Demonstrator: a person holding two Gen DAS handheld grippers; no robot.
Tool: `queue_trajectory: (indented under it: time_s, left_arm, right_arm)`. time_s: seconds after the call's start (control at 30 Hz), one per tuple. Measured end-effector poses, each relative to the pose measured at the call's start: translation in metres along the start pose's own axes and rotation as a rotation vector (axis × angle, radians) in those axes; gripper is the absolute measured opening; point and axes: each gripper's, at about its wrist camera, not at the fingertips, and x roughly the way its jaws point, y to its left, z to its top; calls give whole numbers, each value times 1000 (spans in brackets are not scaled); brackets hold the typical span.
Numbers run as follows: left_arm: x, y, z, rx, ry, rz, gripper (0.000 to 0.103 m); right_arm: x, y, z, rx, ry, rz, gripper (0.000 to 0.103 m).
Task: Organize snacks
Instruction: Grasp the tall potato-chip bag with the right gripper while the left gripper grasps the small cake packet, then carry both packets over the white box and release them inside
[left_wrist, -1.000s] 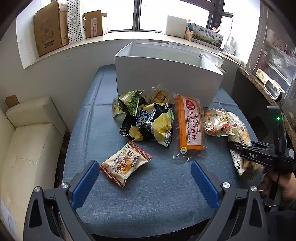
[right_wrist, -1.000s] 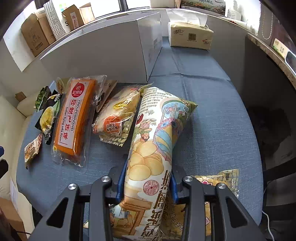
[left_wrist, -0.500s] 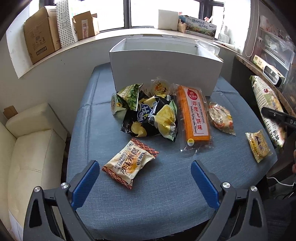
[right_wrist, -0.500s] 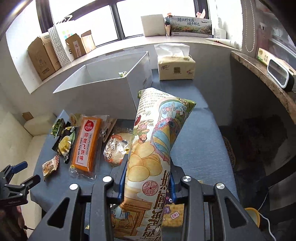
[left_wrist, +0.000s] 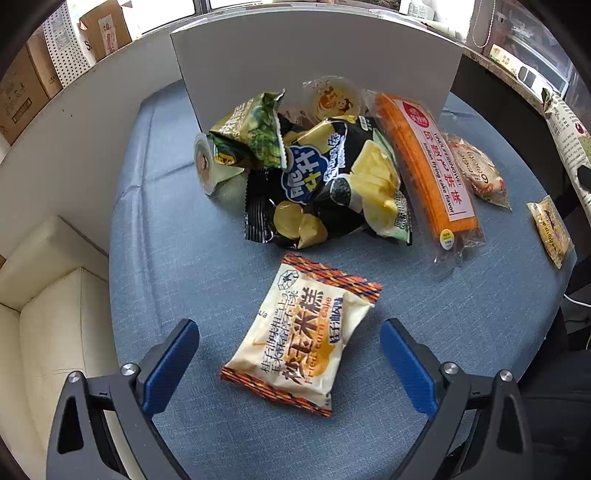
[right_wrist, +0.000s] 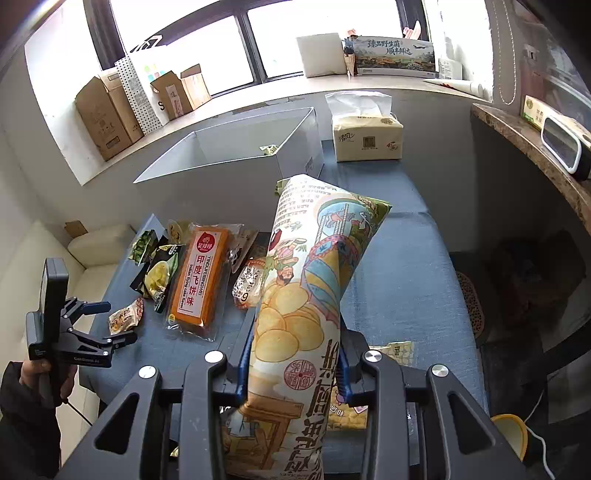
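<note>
My right gripper (right_wrist: 293, 365) is shut on a long illustrated chip bag (right_wrist: 310, 295) and holds it high above the blue table; the bag also shows at the right edge of the left wrist view (left_wrist: 567, 147). My left gripper (left_wrist: 290, 354) is open, low over a cream fried corn cake packet (left_wrist: 301, 339) that lies between its blue fingers (left_wrist: 171, 363). It also shows in the right wrist view (right_wrist: 107, 321). Beyond lie a black chip bag (left_wrist: 328, 184), a green packet (left_wrist: 251, 133) and an orange flying cake pack (left_wrist: 428, 166). An open white box (right_wrist: 236, 155) stands behind.
A small reddish snack bag (left_wrist: 476, 170) and a small yellow packet (left_wrist: 550, 229) lie at the right of the table (left_wrist: 177, 240). A tissue box (right_wrist: 365, 133) stands beside the white box. A cream sofa (left_wrist: 48, 314) is left of the table. Cardboard boxes (right_wrist: 107, 118) line the windowsill.
My right gripper has lifted the long chip bag up off the table. My left gripper has moved forward and down until the corn cake packet lies between its open fingers.
</note>
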Motion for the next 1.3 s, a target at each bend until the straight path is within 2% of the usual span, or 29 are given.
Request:
queue_trajectory:
  time_s: [0.1,0.2,0.27,0.5,0.67,0.8,1.07,1.2,1.3]
  left_arm:
    - [2,3,1,1,-10,-8,93]
    - [0,3,2,6,-31,-31,81]
    - [-5,4,3,13,-56,-35,51]
    - [-12,9,2,-27,-51,-36,48]
    - [-46,-3,3,-32,-141,-23,48]
    - [-79,-8,17,-60,-218,-20,48]
    - [-144,-29,89,-42,-408,-1,48]
    - [-154,-33,139,-29,-472,-11,48]
    - [-148,-29,179,-36,-476,-16,48]
  right_arm:
    - [2,1,-2,-7,8,6,38]
    - [5,2,-4,-10,15,7,38]
    - [6,1,-4,-9,16,7,38]
    - [6,3,-5,-17,17,16,38]
    - [6,5,-4,-27,11,29,38]
    - [1,9,4,-39,-16,59,38]
    - [-6,31,59,-110,-129,136,38]
    - [1,40,101,-119,-168,172,38]
    - [16,39,137,-88,-190,202,38]
